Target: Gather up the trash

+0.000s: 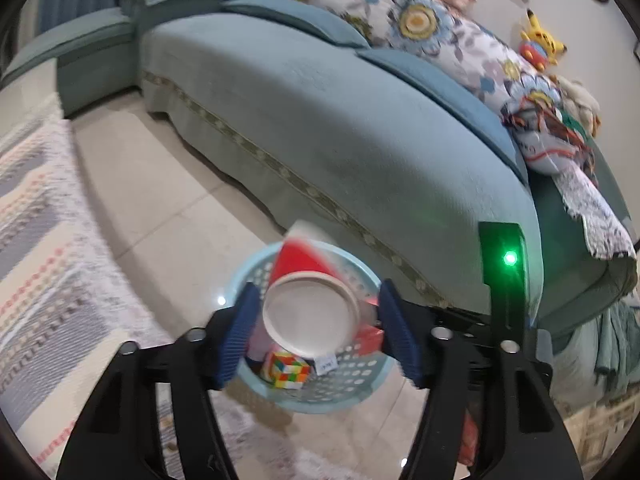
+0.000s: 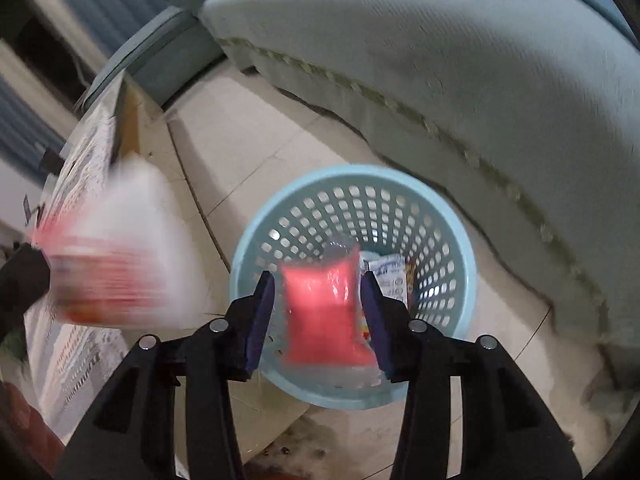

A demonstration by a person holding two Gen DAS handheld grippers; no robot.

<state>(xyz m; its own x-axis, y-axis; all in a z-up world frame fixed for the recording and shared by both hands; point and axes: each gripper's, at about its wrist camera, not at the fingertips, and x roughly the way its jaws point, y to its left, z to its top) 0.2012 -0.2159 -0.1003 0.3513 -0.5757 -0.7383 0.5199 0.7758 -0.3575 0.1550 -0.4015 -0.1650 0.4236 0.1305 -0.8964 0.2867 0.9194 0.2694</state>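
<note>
Dropping: I have both grippers over the basket (image 2: 460, 240), each with a piece of trash between its fingers.
Left gripper (image 1: 314, 320): jaws spread wide, with clear gaps either side of the red-and-white paper cup (image 1: 312, 312); the pads do not press on it, so I judge it released above the basket (image 1: 360, 396).
Right gripper (image 2: 318, 312): jaws apart around the red packet (image 2: 324, 312); a gap shows on the left side, the right pad sits just beside it, and I cannot tell whether it touches.
Basket: pale blue, perforated, on the tiled floor just beside the teal sofa (image 1: 320, 120).
Contents: a colour cube (image 1: 286, 370), a red box (image 1: 368, 340) and a white printed wrapper (image 2: 390, 276) already inside.
Risk one: the cup is tilted with its far end beyond the rim, so it could catch the rim and tumble onto the floor.
Risk two: the packet looks light and could cling to the right pad, then fall outside if I pull away early.
Risk three: both pieces fall into the same mouth at once, so one may knock the other out.
Blur: a smeared red-and-white shape at the left of the right view (image 2: 116, 256) is probably the cup; I cannot confirm.
Count: two grippers, one basket, one cup, one packet, one cube, one sofa.
</note>
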